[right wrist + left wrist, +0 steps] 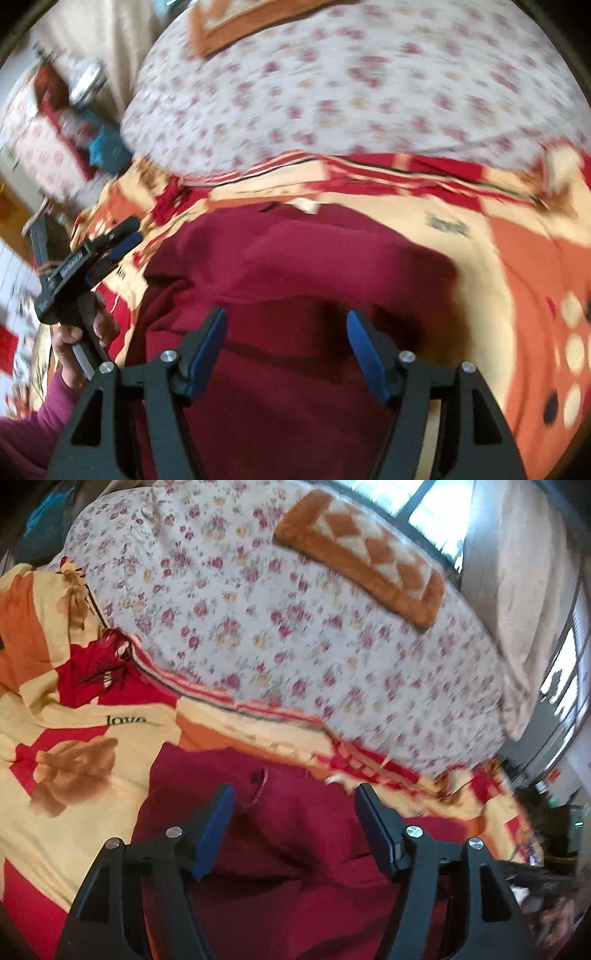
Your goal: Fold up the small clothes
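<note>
A dark red garment [295,849] lies spread on a bed, on top of a cover printed in yellow, orange and red [74,746]. In the left wrist view the garment fills the near middle of the picture, with soft creases running across it and a small pale tag at its far edge. The left gripper [295,797] hangs over it with its jaws wide apart; the blue pads [216,834] stand clear of the cloth and nothing is between them. Beyond the patterned cover lies a white sheet with small red flowers [295,627], and on its far right part rests an orange and cream folded blanket [362,554]. Windows show at the far right.

In the right wrist view the same garment [295,266] takes up the centre, its far edge lying against the patterned cover [517,277], with a white label at that edge. The right gripper [286,325] is over the near part of the garment, its jaws also standing wide with nothing clamped; the cloth below appears untouched by the pads. This view is blurred. At the left edge the left gripper [129,230] shows from the side, held by the person's hand [79,343] in a dark red sleeve [33,424], well apart from the right one and at the garment's left border.
</note>
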`<state>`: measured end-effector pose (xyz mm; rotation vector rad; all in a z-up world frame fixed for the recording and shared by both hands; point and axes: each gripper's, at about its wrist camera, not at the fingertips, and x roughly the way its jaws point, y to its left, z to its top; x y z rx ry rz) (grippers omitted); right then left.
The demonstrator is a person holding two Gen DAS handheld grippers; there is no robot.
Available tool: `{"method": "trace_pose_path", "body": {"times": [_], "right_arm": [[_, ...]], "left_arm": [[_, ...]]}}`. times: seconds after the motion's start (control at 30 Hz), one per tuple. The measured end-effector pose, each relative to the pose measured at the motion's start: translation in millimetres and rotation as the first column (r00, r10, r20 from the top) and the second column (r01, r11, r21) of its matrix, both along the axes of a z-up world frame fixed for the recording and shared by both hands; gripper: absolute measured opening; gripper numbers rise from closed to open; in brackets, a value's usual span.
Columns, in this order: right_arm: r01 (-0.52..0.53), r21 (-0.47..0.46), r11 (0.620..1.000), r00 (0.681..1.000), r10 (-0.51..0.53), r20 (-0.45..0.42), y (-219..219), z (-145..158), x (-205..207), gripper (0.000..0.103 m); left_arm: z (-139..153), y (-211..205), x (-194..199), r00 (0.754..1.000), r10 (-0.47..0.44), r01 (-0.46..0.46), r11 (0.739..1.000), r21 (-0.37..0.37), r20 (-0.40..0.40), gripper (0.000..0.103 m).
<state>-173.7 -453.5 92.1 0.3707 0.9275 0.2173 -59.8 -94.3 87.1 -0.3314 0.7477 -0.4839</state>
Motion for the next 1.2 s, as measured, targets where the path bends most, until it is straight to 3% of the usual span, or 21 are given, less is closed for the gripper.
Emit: {"method": "trace_pose_path", "body": {"times": [0.23,0.27,0.3,0.37,0.5,0.73,0.83,0.9,0.97,1.13,1.2], "right_arm": [[0.109,-0.031,0.994,0.993,-0.110,-0.039,-39,-13,-16,0.071],[0.112,-0.043,0.993,0.993,-0.114,-0.041,-40,-15,-16,0.071],[0.111,-0.049,0.993,0.993,-0.113,-0.036,-40,-16,-16,0.071],[0.108,-0.041,0.993,0.993,-0.109,-0.034,-41,-18,-13,0.071],[0.114,-0.027,0.993,0.993,-0.115,-0.036,-41,-21,-8,0.071],[0.062,-0.031,0.998,0.998,-0.063,-0.030,-26,-20,-12,0.071],[0.031,-0.031,0.999,0.999,-0.032,-0.017,-17,-18,-13,0.071],[0.022,-0.016,1.000,1.000,-0.023,-0.018,-13,-19,-14,0.071],[0.018,-0.004,1.000,1.000,-0.018,-0.020,-13,-21,-14,0.071],[0.029,0.022,0.999,0.999,-0.028,-0.038,-17,-28,-14,0.071],[0.030,0.032,0.999,0.999,-0.028,-0.044,-18,-30,-13,0.071]], "left_arm": [[-22,-28,19,0.992,-0.064,0.067,0.998,0.021,-0.106,0.045],[-23,-30,21,0.990,-0.075,0.077,0.997,0.017,-0.119,0.033],[-26,-34,24,0.986,-0.092,0.095,0.995,0.015,-0.140,0.013],[-29,-44,28,0.974,-0.129,0.137,0.990,0.032,-0.186,0.000],[-8,-55,25,0.984,-0.134,0.145,0.986,0.087,-0.120,0.000],[82,-49,28,0.993,-0.120,0.119,0.990,0.079,0.013,0.000],[100,-44,33,0.995,-0.100,0.099,0.991,0.089,0.015,0.000],[91,-41,39,0.995,-0.090,0.094,0.991,0.092,-0.043,0.000],[65,-39,46,0.987,-0.081,0.098,0.988,0.121,-0.141,0.022],[6,-42,54,0.973,-0.012,0.082,0.952,0.295,-0.233,0.023],[-17,-43,59,0.958,0.016,0.075,0.949,0.307,-0.285,0.023]]}}
